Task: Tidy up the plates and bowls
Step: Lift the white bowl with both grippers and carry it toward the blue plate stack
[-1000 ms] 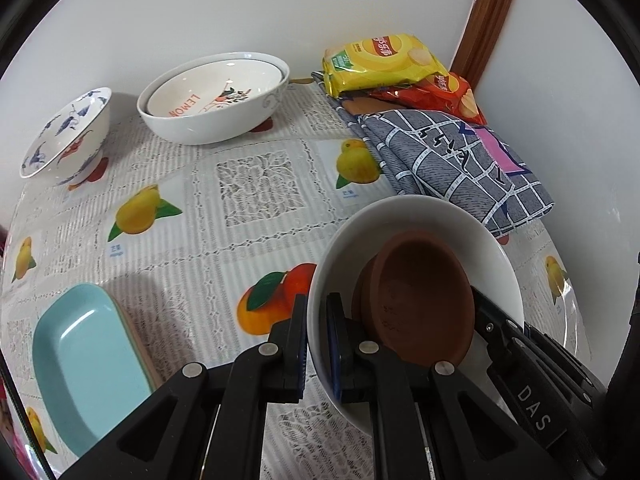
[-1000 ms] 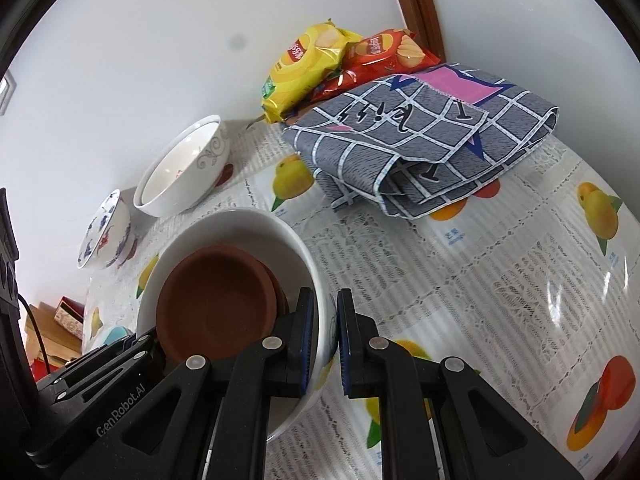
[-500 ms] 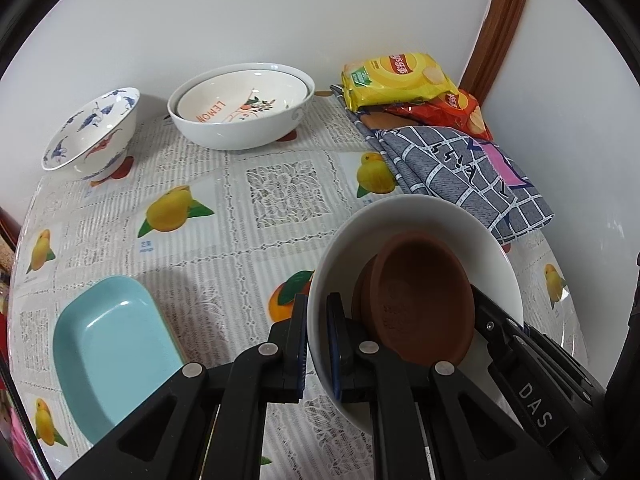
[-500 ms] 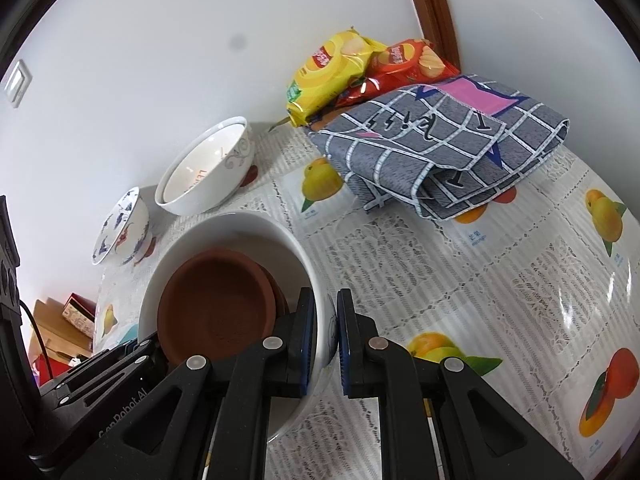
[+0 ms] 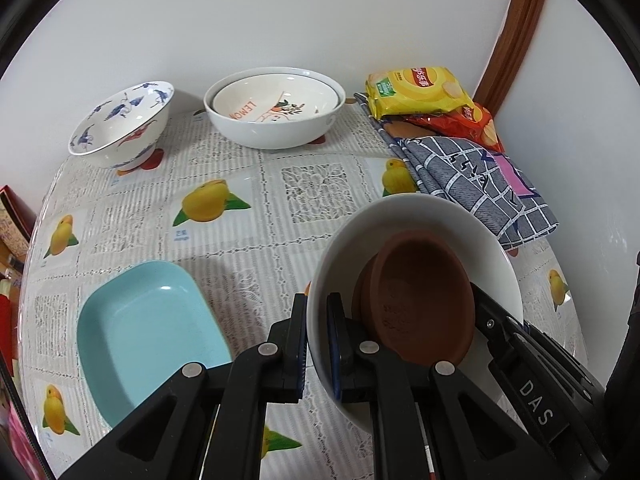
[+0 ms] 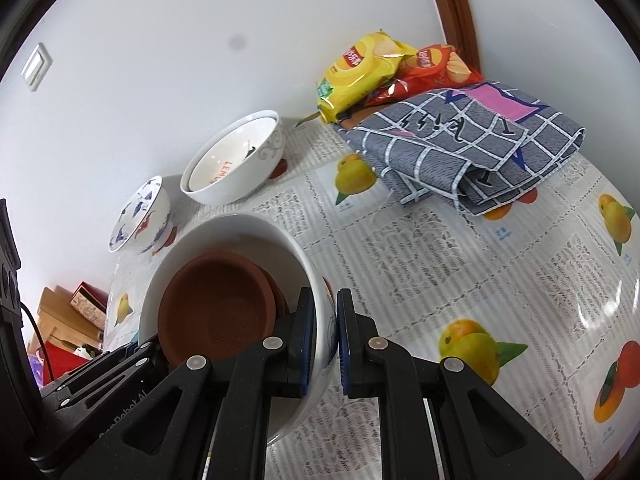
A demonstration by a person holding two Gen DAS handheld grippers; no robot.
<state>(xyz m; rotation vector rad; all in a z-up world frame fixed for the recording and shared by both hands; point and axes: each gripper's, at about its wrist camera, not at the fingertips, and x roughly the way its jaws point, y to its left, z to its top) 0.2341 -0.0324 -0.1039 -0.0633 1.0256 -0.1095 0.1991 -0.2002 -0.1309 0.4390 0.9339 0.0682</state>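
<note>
Two grippers carry a white bowl over the fruit-print table

The table [image 5: 280, 216] holds a folded checked cloth [image 6: 472, 152] at its far right corner, a pale blue dish [image 5: 148, 332] near its left edge, and nested bowls [image 5: 276, 108] along its far edge; the white bowl [image 5: 420, 216], brown saucers [image 5: 420, 304] inside, is pinched by its rim between the left gripper [image 5: 318, 344] and right gripper [image 6: 326, 344], both clamped narrow on it

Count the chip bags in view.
2. The yellow chip bag lies at the table's far corner by the wall; the red chip bag sits beside it, partly under the folded cloth.
</note>
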